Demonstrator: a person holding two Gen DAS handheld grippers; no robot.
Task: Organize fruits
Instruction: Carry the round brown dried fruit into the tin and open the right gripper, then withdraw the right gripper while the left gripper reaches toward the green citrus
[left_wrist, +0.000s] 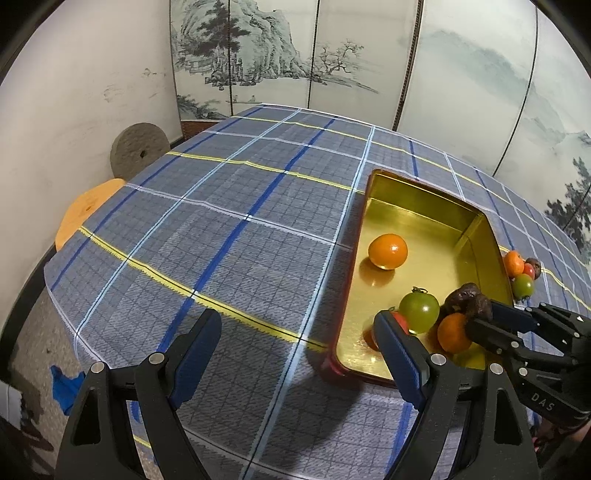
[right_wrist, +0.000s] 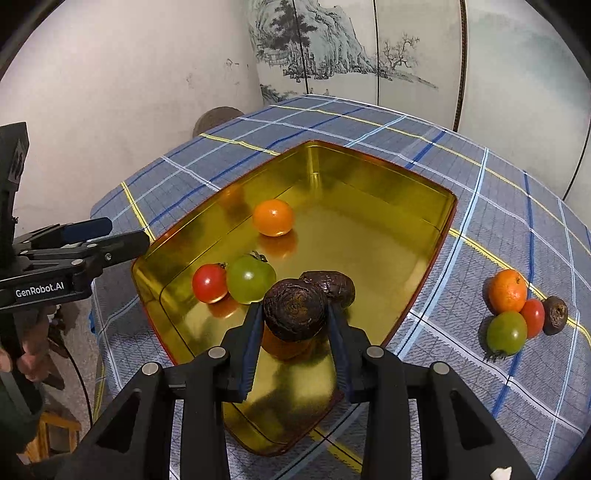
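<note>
Clamping a wrinkled dark-brown round fruit (right_wrist: 295, 309) low at centre frame, the right gripper (right_wrist: 295, 325) should lower gently before releasing into the gold rectangular tin (right_wrist: 369, 236), clear of the green tomato (right_wrist: 250, 278); the left gripper (left_wrist: 297, 343) waits apart, empty.

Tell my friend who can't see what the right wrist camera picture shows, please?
The right gripper holds a wrinkly dark brown fruit over a shiny gold tin on a blue checked tablecloth. Inside the tin are an orange, a red tomato, a green tomato and another brown fruit. Four more fruits sit on the cloth to the right.
</note>
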